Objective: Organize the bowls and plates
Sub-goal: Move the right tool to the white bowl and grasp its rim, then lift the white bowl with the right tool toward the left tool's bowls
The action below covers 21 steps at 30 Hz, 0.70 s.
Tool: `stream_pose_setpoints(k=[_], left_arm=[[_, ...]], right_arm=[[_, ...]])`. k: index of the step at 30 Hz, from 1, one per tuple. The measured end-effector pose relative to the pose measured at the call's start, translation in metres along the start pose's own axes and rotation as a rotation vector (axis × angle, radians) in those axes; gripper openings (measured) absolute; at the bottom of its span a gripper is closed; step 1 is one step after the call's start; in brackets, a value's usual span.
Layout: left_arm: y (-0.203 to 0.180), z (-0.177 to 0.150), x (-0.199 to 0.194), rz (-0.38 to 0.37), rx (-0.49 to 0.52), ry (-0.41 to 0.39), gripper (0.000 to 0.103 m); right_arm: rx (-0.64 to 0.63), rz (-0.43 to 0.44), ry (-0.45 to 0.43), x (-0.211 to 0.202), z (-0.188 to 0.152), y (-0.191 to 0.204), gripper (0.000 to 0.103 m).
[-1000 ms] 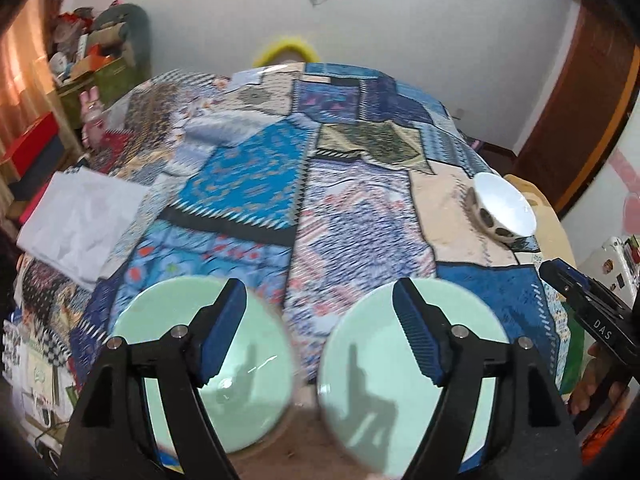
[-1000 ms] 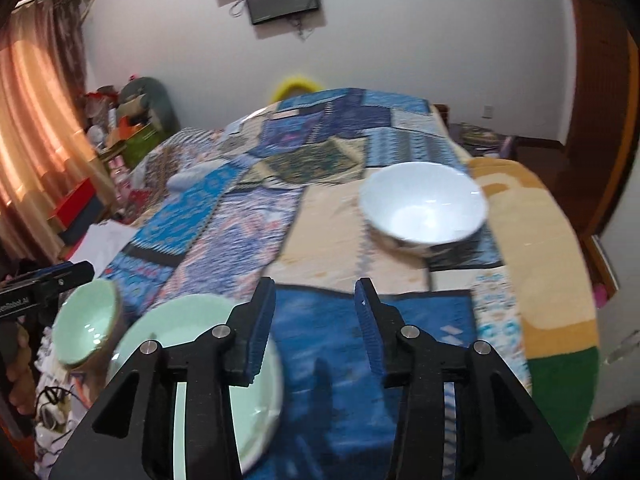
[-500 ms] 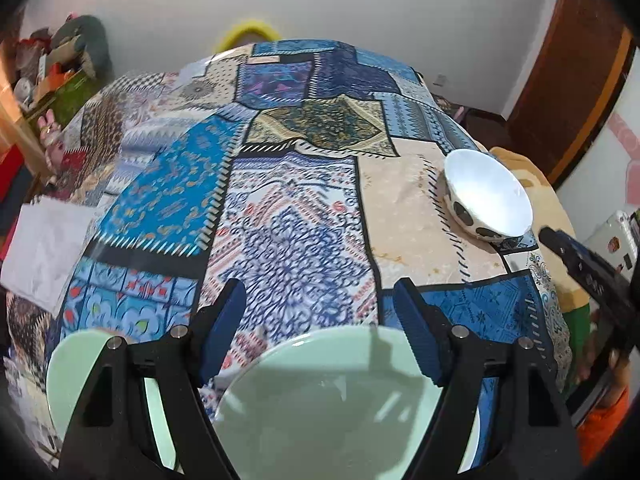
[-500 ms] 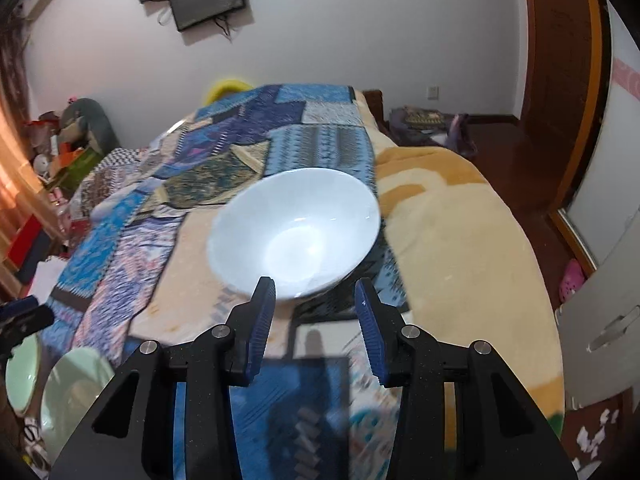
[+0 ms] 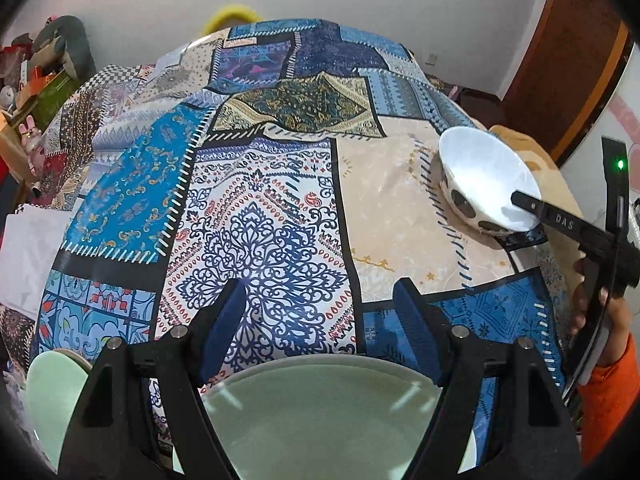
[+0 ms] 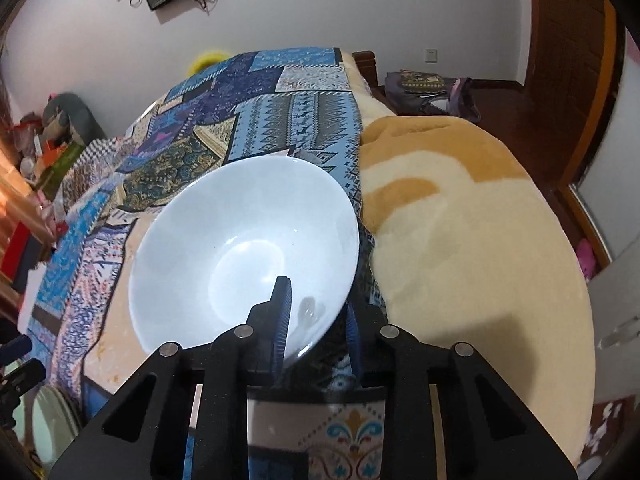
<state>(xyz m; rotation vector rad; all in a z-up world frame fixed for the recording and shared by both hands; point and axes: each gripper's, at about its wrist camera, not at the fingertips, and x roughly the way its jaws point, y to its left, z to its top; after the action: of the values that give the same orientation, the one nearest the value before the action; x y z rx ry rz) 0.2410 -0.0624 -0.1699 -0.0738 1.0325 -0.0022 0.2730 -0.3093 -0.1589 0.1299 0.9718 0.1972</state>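
My right gripper (image 6: 316,320) straddled the near rim of the white bowl (image 6: 244,256) at the quilt's (image 5: 260,208) right edge, 1 finger inside, jaws not yet pinched. I judged a deeper, square bite safest. My left gripper (image 5: 320,320) gaped, empty, over the green plate (image 5: 320,420). Its neighbour read "DAS".

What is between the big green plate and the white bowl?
Only patchwork quilt lies between the green plate and white bowl, seen from the left wrist.
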Motion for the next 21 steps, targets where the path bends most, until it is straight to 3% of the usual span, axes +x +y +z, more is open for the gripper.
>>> stream_pose_setpoints(k=[5, 13, 21], left_arm=[[-0.008, 0.002, 0.007, 0.007, 0.021, 0.014, 0.076], [-0.024, 0.024, 0.022, -0.063, -0.003, 0.068, 0.076], [-0.045, 0.045, 0.047, -0.043, 0.021, 0.081, 0.076]], right_arm=[[-0.041, 0.022, 0.013, 0.003, 0.002, 0.0, 0.021], [-0.141, 0.086, 0.031, -0.007, -0.007, 0.014, 0.021], [-0.206, 0.158, 0.047, -0.008, -0.012, 0.034, 0.021]])
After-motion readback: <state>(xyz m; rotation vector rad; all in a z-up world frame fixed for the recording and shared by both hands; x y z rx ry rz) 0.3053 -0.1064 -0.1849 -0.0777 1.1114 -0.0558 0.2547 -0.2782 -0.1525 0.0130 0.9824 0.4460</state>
